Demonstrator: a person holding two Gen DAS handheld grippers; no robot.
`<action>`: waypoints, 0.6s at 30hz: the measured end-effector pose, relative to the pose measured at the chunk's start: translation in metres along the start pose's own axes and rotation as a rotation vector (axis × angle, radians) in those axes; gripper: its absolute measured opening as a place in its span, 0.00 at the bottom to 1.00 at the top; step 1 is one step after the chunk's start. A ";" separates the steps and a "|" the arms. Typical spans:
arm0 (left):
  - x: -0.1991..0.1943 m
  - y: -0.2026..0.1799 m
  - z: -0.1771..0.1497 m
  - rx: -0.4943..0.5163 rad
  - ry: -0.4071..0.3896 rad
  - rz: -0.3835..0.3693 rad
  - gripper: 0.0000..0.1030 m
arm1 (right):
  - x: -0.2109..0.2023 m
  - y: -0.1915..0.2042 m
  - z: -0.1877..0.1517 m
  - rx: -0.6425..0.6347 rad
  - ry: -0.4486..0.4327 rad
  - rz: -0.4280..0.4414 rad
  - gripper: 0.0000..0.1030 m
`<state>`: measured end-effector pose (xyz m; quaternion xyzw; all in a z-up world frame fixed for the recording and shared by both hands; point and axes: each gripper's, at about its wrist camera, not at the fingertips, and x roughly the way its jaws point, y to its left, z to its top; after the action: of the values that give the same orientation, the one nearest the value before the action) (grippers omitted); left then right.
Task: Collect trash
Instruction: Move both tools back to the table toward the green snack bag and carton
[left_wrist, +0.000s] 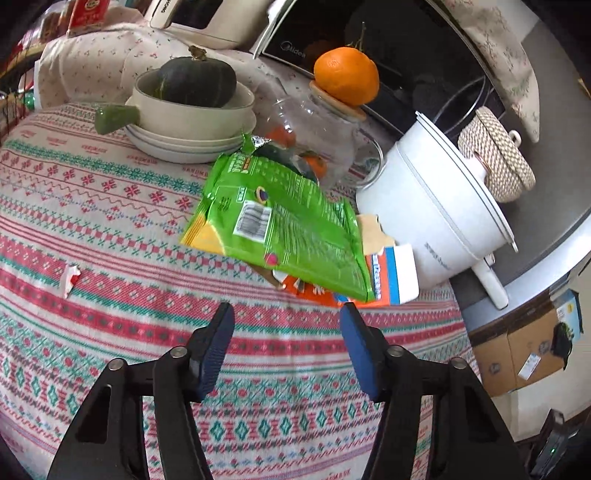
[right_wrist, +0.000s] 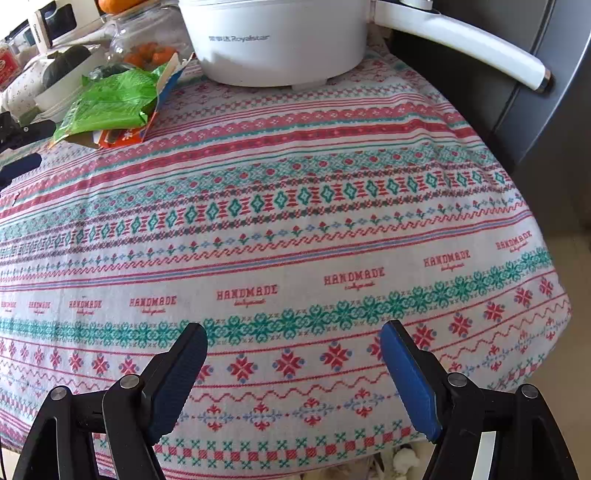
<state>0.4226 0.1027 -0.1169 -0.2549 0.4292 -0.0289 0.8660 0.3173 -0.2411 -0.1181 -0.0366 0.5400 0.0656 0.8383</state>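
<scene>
Black linkage arms, silver pivot screws, left claw (left_wrist: 287, 314), right claw (right_wrist: 293, 332), ribbed blue pads (right_wrist: 410, 380)

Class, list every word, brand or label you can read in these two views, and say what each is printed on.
"Royalstar": on the white cooker, after some unreadable characters.
"HANDMADE": repeated on the tablecloth; the small script beneath is too blurred.
"Midea": on the dark oven door.
"HONG": cut-off letters on the cream appliance.
Green snack bag: barcode and print too small to read.
Orange-and-blue carton and red box: lettering unreadable.
</scene>
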 end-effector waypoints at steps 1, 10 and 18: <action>0.007 -0.001 0.005 -0.015 0.001 -0.001 0.52 | 0.001 -0.004 0.002 0.007 0.001 -0.001 0.78; 0.045 -0.010 0.025 -0.121 -0.019 0.025 0.33 | 0.011 -0.023 0.003 0.055 0.027 0.003 0.78; 0.059 0.020 0.032 -0.320 0.017 -0.006 0.24 | 0.011 -0.021 0.001 0.062 0.035 0.002 0.78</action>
<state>0.4810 0.1179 -0.1537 -0.3905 0.4348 0.0351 0.8107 0.3260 -0.2605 -0.1276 -0.0115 0.5564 0.0489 0.8294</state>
